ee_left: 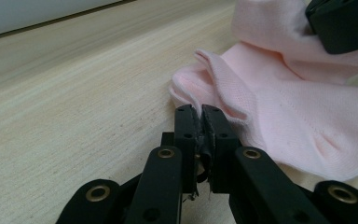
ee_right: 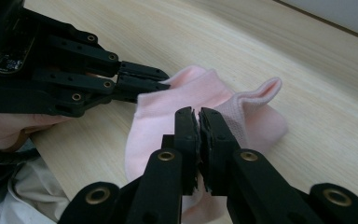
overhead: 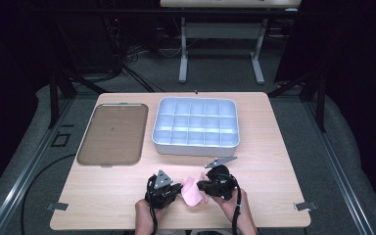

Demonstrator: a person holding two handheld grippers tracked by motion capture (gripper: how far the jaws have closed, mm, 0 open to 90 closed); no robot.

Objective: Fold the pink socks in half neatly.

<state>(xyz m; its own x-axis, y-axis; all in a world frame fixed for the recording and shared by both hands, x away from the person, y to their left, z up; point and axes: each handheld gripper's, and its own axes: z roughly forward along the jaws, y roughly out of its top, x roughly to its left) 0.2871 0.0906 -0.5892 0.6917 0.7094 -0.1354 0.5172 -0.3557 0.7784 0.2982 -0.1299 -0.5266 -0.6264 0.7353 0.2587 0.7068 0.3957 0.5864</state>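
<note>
A pale pink sock (overhead: 192, 194) lies rumpled on the wooden table near its front edge, between my two grippers. In the left gripper view my left gripper (ee_left: 199, 114) is shut on a folded edge of the sock (ee_left: 303, 116). The right gripper (ee_left: 342, 23) shows at the upper right, lifting another part of the fabric. In the right gripper view my right gripper (ee_right: 198, 116) is shut on the sock (ee_right: 168, 100), and the left gripper (ee_right: 161, 79) pinches its far edge. From above, the left gripper (overhead: 178, 188) and right gripper (overhead: 200, 186) face each other across the sock.
A white tray (overhead: 196, 147) divided into several compartments stands behind the grippers at the table's middle. A flat brown tray (overhead: 111, 133) lies at the back left. Another table's legs (overhead: 183, 58) stand on the floor beyond.
</note>
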